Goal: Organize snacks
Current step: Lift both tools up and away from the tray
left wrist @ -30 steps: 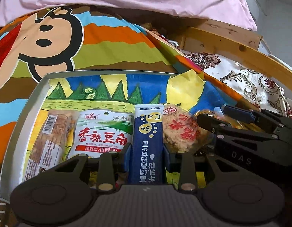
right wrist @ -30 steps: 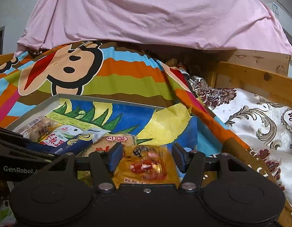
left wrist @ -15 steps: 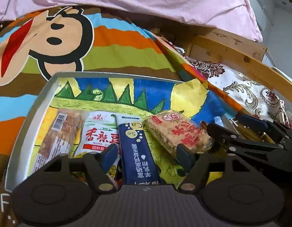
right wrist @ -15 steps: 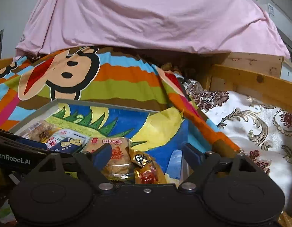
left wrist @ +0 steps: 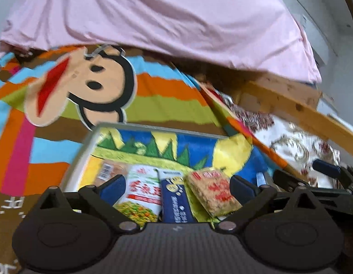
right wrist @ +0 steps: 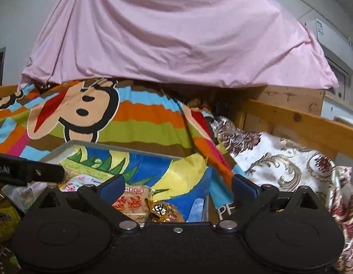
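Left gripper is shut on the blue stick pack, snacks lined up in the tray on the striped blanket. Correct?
Not quite: the left gripper is not shut on the blue stick pack. The left wrist view shows its jaws opening wide, pads clear of the pack, which lies in the tray between the other snacks. The tray does sit on the striped blanket.

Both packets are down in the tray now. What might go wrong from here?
The left gripper, its fingers opening, sits low over the blue sachet and rice cracker pack; a low pull-back may drag them. The right gripper is close beside it, so they may bump. The tray rests on soft bedding and may tip.
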The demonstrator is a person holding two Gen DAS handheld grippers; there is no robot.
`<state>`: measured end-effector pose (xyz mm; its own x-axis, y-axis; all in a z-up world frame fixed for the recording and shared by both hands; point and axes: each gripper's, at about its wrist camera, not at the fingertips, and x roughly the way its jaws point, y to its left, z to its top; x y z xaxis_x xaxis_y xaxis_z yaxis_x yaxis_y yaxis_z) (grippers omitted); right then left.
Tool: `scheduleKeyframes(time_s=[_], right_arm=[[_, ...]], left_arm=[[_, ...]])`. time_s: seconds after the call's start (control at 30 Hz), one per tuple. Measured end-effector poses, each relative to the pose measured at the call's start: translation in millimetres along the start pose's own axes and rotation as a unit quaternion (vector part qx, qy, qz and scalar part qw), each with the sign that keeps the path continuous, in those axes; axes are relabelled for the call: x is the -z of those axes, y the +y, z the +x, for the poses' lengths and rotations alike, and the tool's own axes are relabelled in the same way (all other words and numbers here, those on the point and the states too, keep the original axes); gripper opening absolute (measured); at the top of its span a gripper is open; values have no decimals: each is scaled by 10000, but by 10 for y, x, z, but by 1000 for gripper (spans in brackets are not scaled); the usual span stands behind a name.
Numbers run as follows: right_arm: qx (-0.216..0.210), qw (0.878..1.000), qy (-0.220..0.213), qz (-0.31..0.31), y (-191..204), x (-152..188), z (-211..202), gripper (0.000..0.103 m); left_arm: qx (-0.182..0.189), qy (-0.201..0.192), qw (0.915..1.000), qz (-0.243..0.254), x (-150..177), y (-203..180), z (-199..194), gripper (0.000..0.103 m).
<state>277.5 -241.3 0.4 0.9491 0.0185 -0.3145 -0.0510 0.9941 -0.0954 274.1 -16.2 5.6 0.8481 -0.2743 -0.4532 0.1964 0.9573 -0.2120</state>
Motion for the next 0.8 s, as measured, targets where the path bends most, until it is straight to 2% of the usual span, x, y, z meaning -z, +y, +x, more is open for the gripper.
scheduleKeyframes(time_s=[0.2,0.8], right_arm=[[-40,9997,-243,9,-51,-106,-330,102],[-314,9971,-671,149,-43,-184,-1551,102]], left_arm=[[-319,-383,9986,-155,-2,26,-389,102],[-848,-680,9934,-361,248,-22,-1569,102]])
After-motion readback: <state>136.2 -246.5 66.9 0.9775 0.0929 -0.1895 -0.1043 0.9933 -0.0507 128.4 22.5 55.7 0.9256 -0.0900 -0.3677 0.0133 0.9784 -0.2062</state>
